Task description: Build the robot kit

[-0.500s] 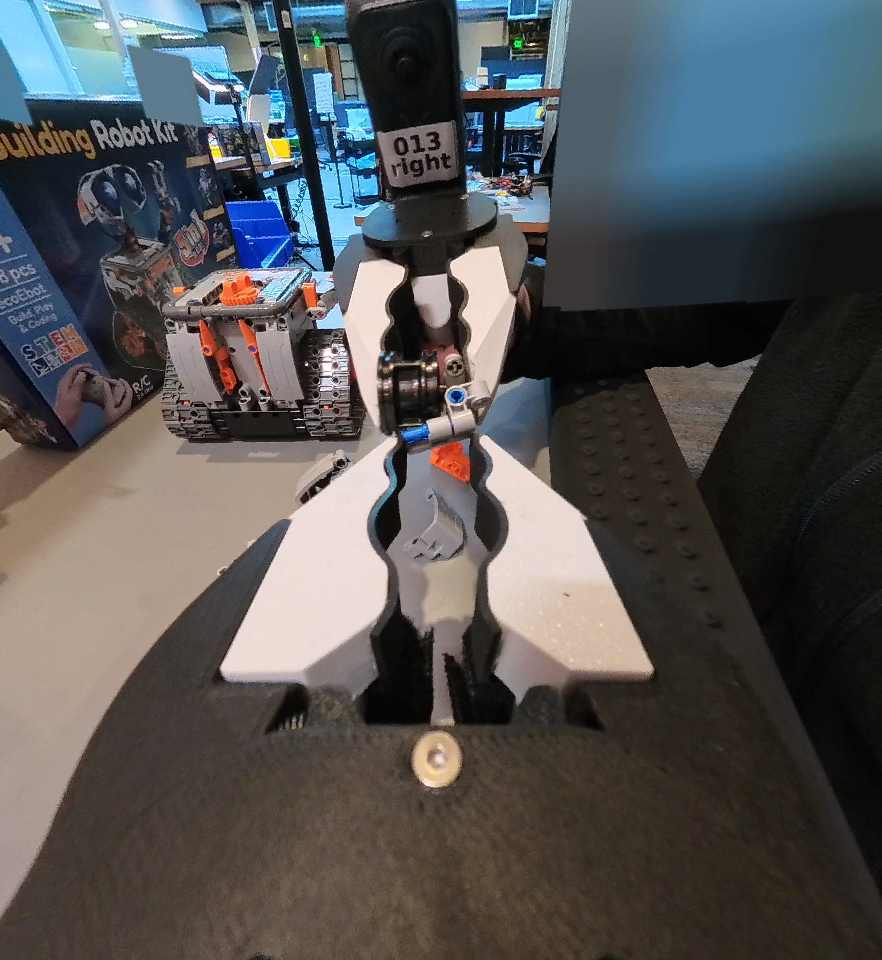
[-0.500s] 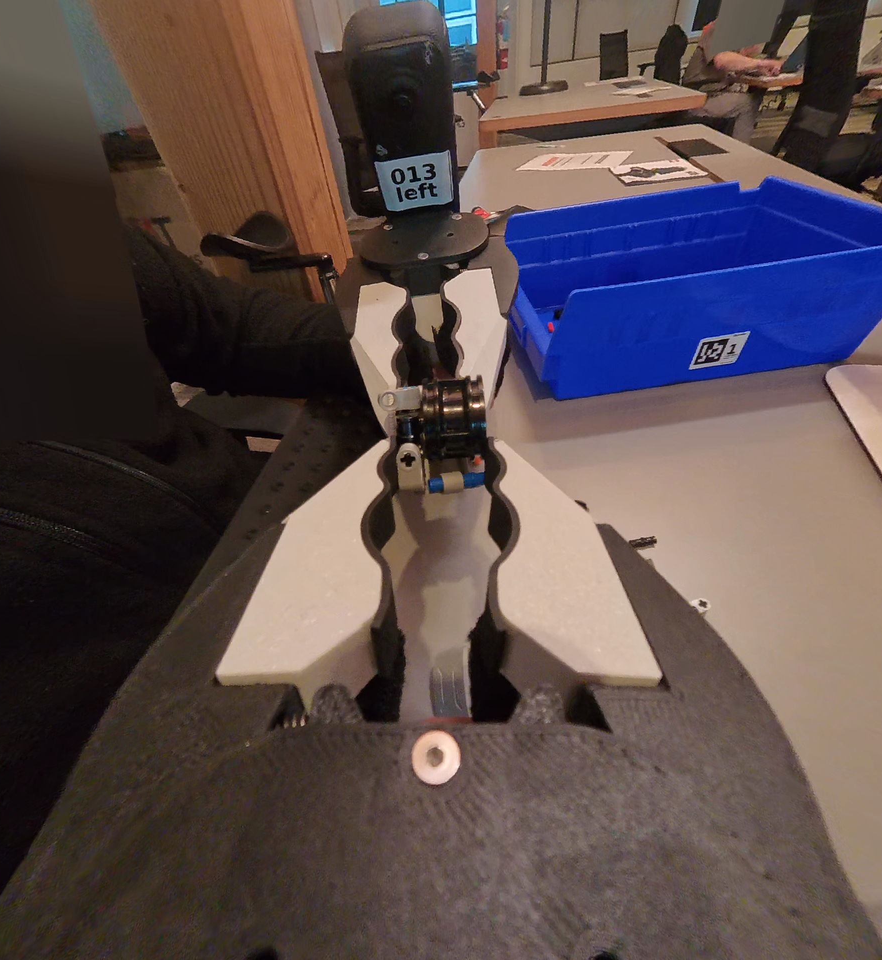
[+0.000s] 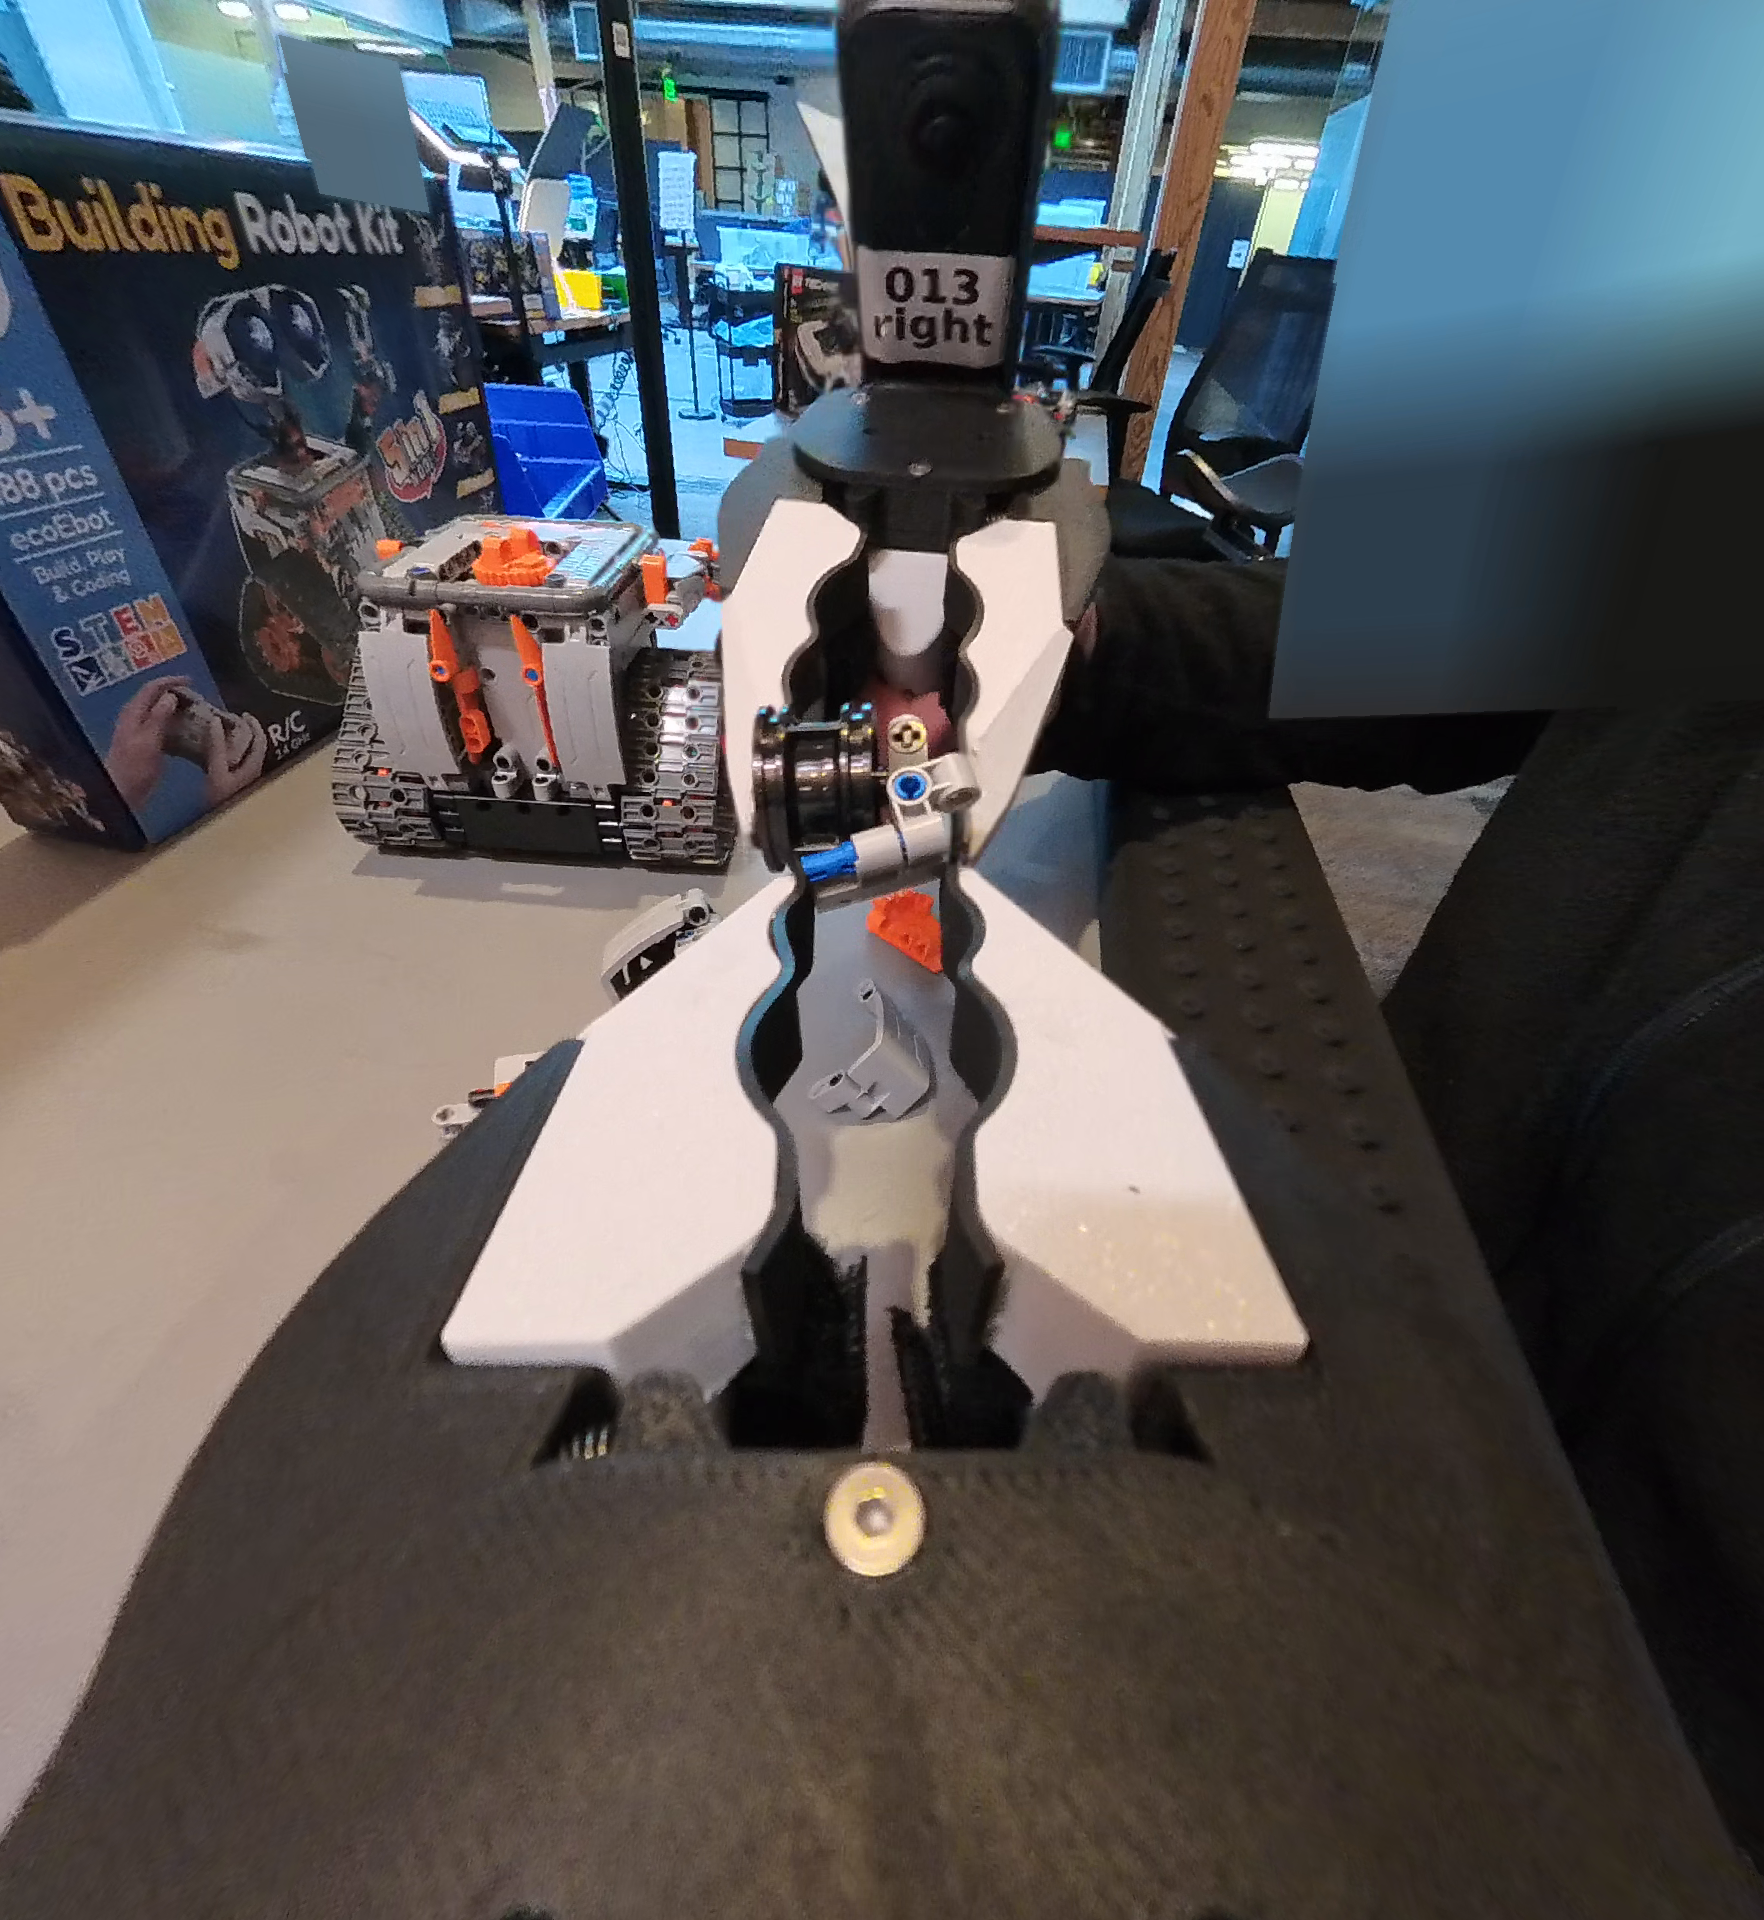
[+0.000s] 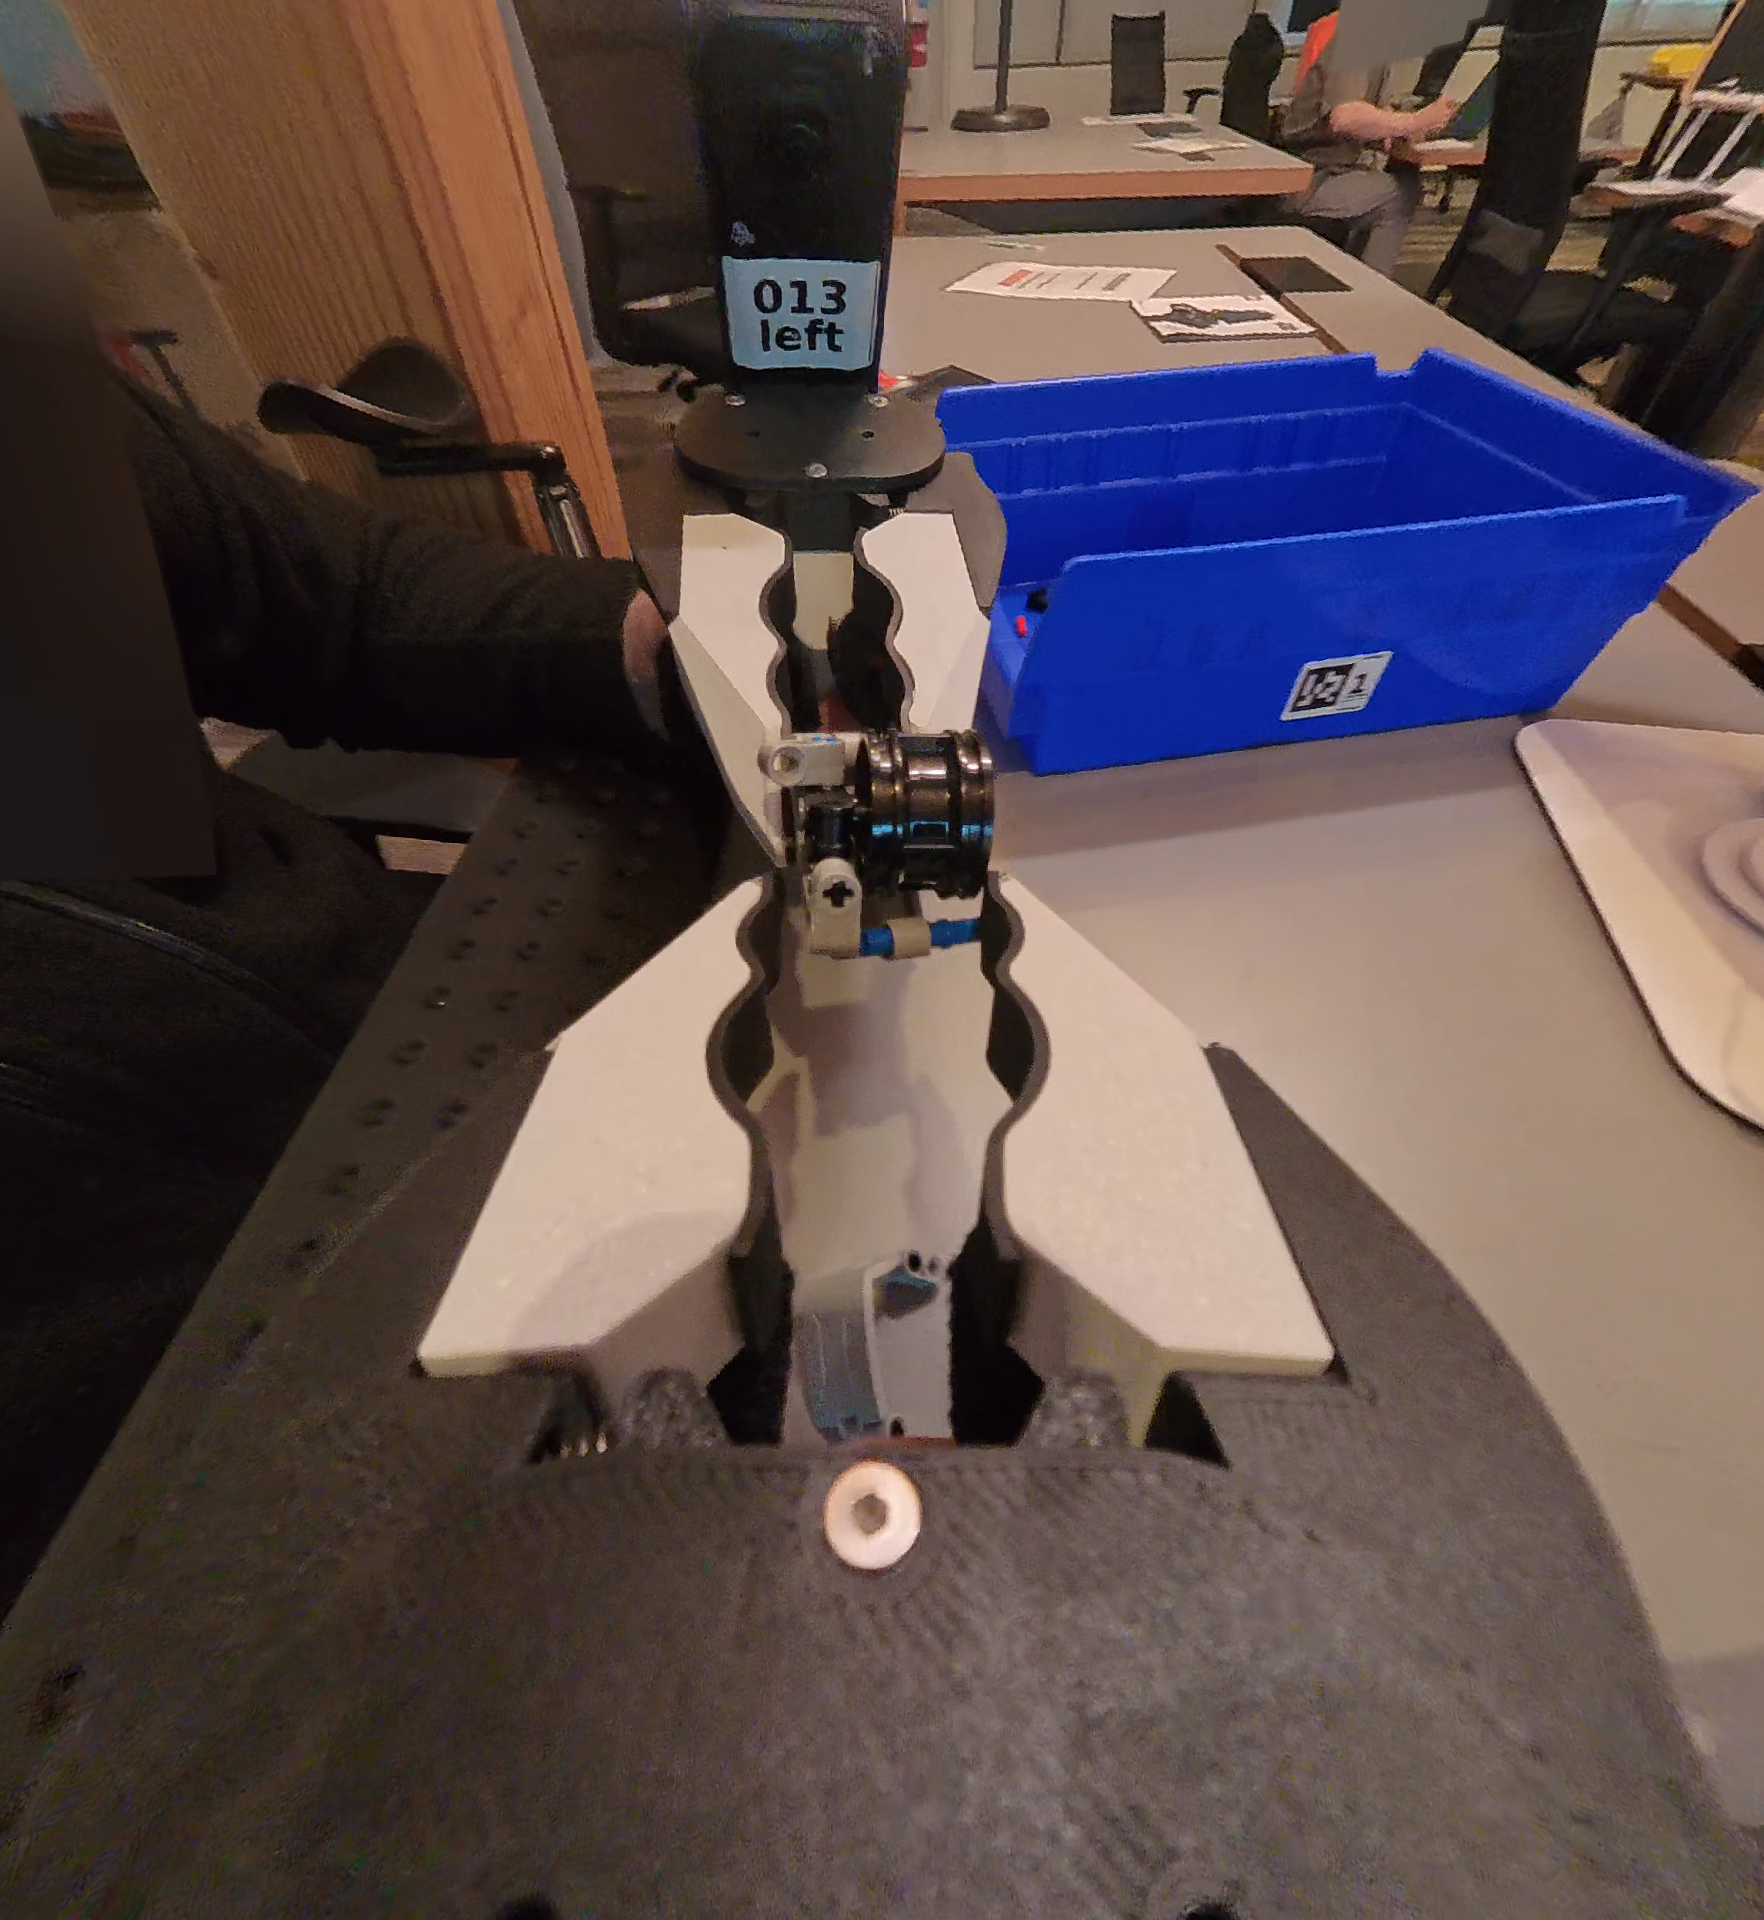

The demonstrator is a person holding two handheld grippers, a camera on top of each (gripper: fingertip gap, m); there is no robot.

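My two grippers meet tip to tip above the table edge. Between them is a small assembly: a black wheel hub [image 3: 813,771] joined to grey connectors with a blue pin [image 3: 828,862]. My left gripper [image 3: 873,902] is shut on its lower part. My right gripper [image 4: 880,896] faces it and is shut on the same assembly [image 4: 914,816], with the grey connector [image 4: 833,906] and blue pin between its tips. The right gripper also shows in the left wrist view [image 3: 862,831], coming in from the far side. A dark sleeve [image 4: 421,644] holds the far gripper.
A tracked grey and orange robot model [image 3: 535,707] stands on the grey table beside a blue kit box [image 3: 130,468]. Loose grey [image 3: 878,1070] and orange [image 3: 904,930] pieces lie under the grippers. A blue bin [image 4: 1325,582], a white pad [image 4: 1636,935] and a black perforated board [image 4: 421,1018] are close by. Both grippers' tips are close together, under 4 cm apart.
Both grippers stay shut on the assembly at almost the same spot. The right wrist view has swung slightly, so the blue bin sits a little further left.
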